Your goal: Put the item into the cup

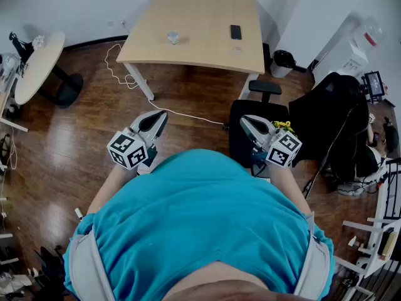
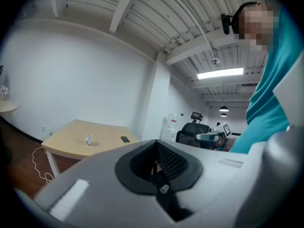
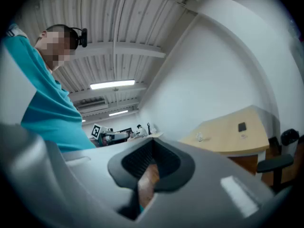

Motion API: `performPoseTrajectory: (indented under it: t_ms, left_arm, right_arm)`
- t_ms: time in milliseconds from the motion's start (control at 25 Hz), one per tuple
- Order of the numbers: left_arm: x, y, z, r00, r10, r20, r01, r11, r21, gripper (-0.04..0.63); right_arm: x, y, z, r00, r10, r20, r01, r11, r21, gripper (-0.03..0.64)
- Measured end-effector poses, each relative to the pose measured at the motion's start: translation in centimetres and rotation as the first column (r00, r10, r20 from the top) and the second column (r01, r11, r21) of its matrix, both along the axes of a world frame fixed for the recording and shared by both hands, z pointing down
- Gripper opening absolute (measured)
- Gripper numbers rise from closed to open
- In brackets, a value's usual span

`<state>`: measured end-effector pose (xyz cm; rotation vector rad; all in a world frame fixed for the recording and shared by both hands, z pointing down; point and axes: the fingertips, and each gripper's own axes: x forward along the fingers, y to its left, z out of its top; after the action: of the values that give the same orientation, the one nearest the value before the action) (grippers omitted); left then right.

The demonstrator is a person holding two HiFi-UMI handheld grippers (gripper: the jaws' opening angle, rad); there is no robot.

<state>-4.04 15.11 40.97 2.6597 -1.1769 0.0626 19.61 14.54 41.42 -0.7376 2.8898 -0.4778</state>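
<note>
A small clear glass cup (image 1: 173, 37) stands on the light wooden table (image 1: 200, 55) far ahead of me, well out of reach. A black phone (image 1: 235, 32) lies to its right, with a tiny pale item (image 1: 237, 49) just in front of it. My left gripper (image 1: 158, 119) and right gripper (image 1: 245, 121) are held close to my chest above the wood floor, both shut and empty. The left gripper view shows the cup (image 2: 89, 139) and phone (image 2: 124, 139) beyond the left gripper (image 2: 156, 161). The right gripper view shows the cup (image 3: 200, 137) and phone (image 3: 242, 127) past the right gripper (image 3: 151, 167).
A black office chair (image 1: 257, 124) stands between me and the table's right corner. A white cable (image 1: 125, 74) trails over the floor by the table leg. A round side table (image 1: 37, 64) is at the left, a black bin (image 1: 283, 59) and a draped chair (image 1: 332, 118) at the right.
</note>
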Motion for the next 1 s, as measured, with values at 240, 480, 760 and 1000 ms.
performPoseTrajectory:
  t_ms: [240,480,760,1000]
  left_arm:
    - [2.3,-0.2,-0.1,1.0,-0.001,0.006,0.001,1.0,0.002,0.005]
    - [2.3,-1.1,0.5,1.0,0.007,0.011,-0.007,1.0,-0.011,0.005]
    - [-2.1,-5.2,0.8,0.999,0.017,-0.029,-0.017,1.0,-0.001,0.005]
    - [-8.1,-9.5,1.0,0.998,0.064,0.002,-0.065,0.998,0.025,0.005]
  right_arm:
    - [2.4,-0.3,0.2,1.0,-0.003,-0.02,0.004,1.0,0.015,0.001]
    - [2.3,-1.5,0.9,0.999,-0.005,-0.036,0.005,1.0,0.004,0.0]
    - [-2.6,-6.0,0.8,0.997,-0.002,-0.081,0.001,1.0,-0.011,0.002]
    - [-8.9,-11.4,0.6,0.988,0.023,-0.151,-0.024,1.0,-0.01,0.002]
